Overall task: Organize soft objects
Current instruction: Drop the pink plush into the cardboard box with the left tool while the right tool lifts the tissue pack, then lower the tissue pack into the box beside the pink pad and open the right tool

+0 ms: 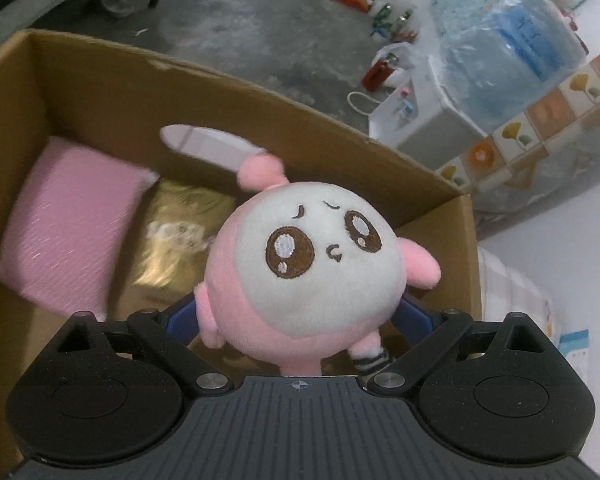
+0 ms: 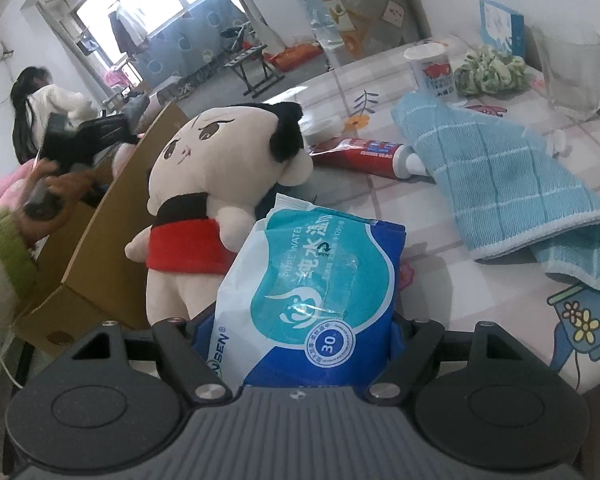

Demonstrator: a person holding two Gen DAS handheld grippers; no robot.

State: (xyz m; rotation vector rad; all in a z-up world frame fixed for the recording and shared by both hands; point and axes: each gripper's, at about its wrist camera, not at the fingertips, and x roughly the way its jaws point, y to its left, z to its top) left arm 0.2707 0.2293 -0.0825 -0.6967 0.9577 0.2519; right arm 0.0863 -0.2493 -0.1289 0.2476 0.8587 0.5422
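Observation:
My left gripper (image 1: 296, 316) is shut on a round pink and white plush toy (image 1: 308, 256), holding it over the open cardboard box (image 1: 260, 120). Inside the box lie a pink pillow (image 1: 72, 224) and a gold packet (image 1: 172, 244). My right gripper (image 2: 296, 332) is shut on a blue and white pack of wet wipes (image 2: 320, 280) just above the table. A plush doll (image 2: 216, 168) with black hair and a red top leans against the box's outer wall (image 2: 112, 232), right behind the pack. The left gripper (image 2: 88, 136) and the hand holding it show over the box.
On the flowered tablecloth (image 2: 440, 280) lie a light blue towel (image 2: 488, 176), a red toothpaste tube (image 2: 360, 152), a white cup (image 2: 428, 68), a green ruffled cloth (image 2: 492, 70) and a clear glass vessel (image 2: 572, 68). A person (image 2: 40, 104) stands at the far left.

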